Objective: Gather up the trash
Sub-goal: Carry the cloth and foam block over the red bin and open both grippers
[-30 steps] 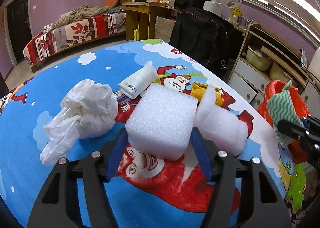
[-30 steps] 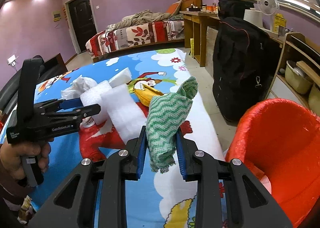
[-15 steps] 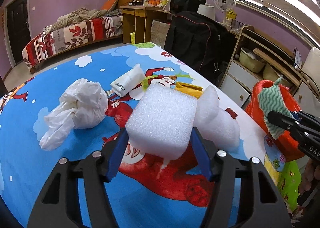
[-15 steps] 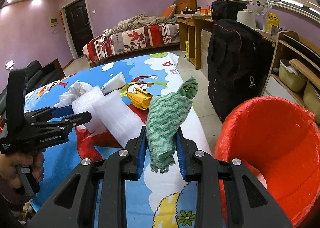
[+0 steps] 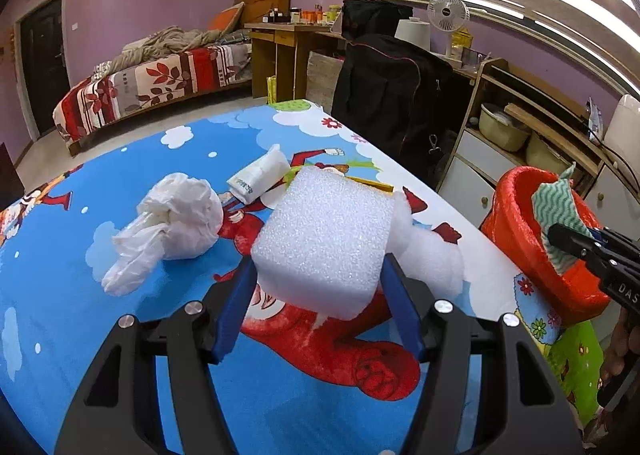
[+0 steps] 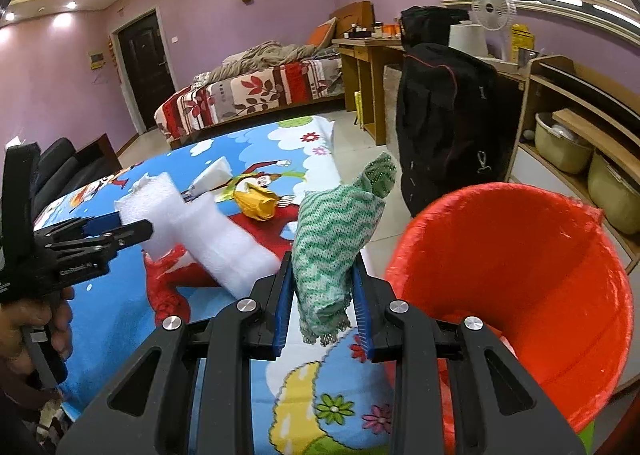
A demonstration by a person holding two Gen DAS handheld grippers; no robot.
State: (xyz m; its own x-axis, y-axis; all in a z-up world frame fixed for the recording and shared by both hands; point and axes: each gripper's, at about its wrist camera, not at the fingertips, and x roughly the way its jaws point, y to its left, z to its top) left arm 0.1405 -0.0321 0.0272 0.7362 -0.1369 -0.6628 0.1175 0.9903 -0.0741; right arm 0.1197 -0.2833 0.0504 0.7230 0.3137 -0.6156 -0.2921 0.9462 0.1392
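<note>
My left gripper [image 5: 318, 279] is shut on a white foam block [image 5: 324, 239], lifted just off the cartoon-print table [image 5: 60, 295]; the same foam block [image 6: 156, 211] and left gripper [image 6: 120, 229] show in the right wrist view. A second foam piece [image 5: 432, 255] hangs behind it, seemingly joined to the block. My right gripper [image 6: 322, 287] is shut on a green-and-white cloth [image 6: 332, 239], held beside the red bin [image 6: 520, 279], left of its rim. The right gripper [image 5: 576, 243] with the cloth [image 5: 556, 211] also appears in front of the red bin [image 5: 520, 239].
On the table lie a crumpled white plastic bag [image 5: 176, 223], a white packet [image 5: 260, 175] and a yellow wrapper [image 6: 256, 201]. A black bag [image 6: 444, 123] stands on the floor behind the bin. Shelves with bowls [image 6: 564, 143] line the right wall; a bed [image 5: 152, 83] is far back.
The left gripper has lifted the foam block up and toward the right. The right gripper has carried the cloth to the right, closer to the red bin, which now fills more of its view.
</note>
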